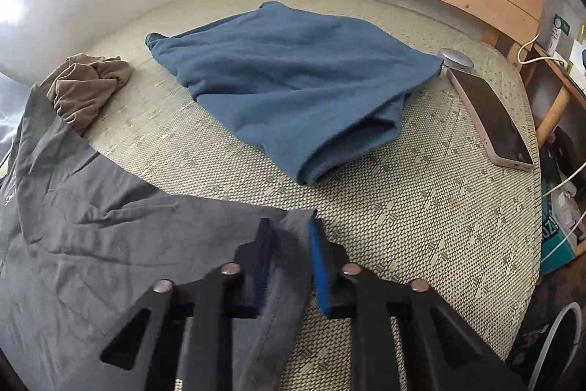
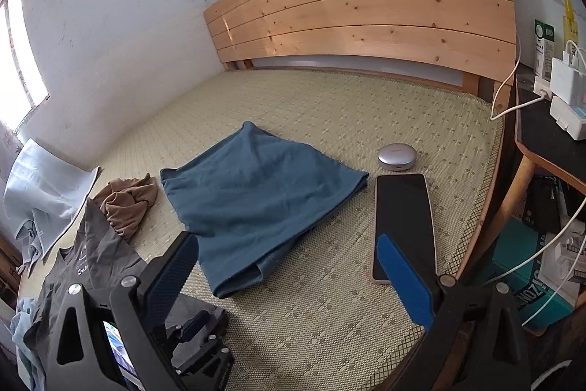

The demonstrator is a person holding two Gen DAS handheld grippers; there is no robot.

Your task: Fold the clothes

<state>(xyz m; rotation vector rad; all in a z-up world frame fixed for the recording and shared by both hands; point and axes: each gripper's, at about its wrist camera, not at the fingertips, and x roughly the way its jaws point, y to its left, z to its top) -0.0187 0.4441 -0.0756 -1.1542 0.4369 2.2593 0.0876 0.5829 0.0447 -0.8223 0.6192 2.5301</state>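
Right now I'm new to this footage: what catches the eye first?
The folded blue garment in the middle of the woven bed mat, with a phone beside it. Nearer, the left claw pinches a corner of the grey shirt; a crumpled tan cloth lies behind.

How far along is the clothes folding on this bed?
Done: the blue garment already lies folded on the bed mat. In hand: the left gripper has a corner of the grey shirt between its pads; the right gripper is open and empty. Left: the grey shirt, the crumpled brown garment and the light blue shirt.
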